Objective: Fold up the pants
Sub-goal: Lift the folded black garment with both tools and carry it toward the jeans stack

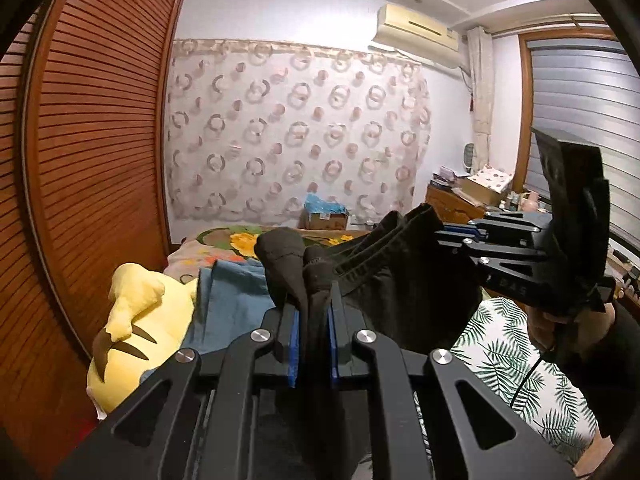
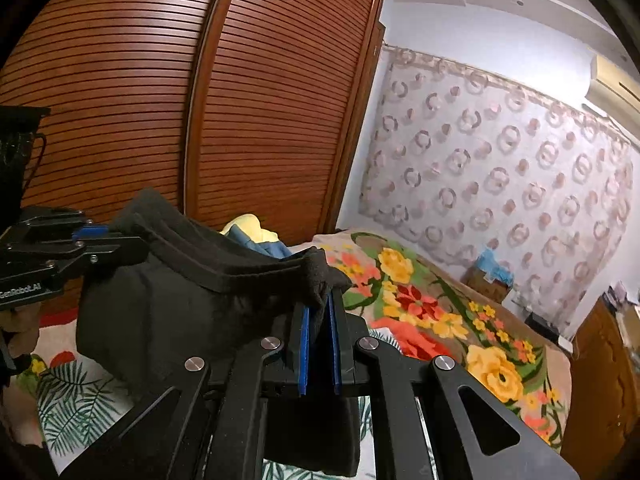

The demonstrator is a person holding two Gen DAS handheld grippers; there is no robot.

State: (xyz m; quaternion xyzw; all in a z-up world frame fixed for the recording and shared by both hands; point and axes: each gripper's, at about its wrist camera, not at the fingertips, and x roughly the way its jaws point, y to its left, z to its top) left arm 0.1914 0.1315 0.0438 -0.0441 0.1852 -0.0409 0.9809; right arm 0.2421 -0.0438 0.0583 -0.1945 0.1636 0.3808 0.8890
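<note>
The black pants (image 1: 400,280) hang in the air over the bed (image 2: 460,312), stretched by their top edge between the left gripper (image 1: 314,312) and the right gripper (image 2: 320,312), and each one's blue fingers (image 2: 304,344) pinch the cloth tight.

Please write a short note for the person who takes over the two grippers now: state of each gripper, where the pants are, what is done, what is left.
Left gripper: shut on the black fabric pants at one end of the waistband.
Right gripper: shut on the other end.
Pants hang stretched between both, above the leaf-print bedsheet.
Done: pants picked up.
Left: lay them down and fold them.
</note>
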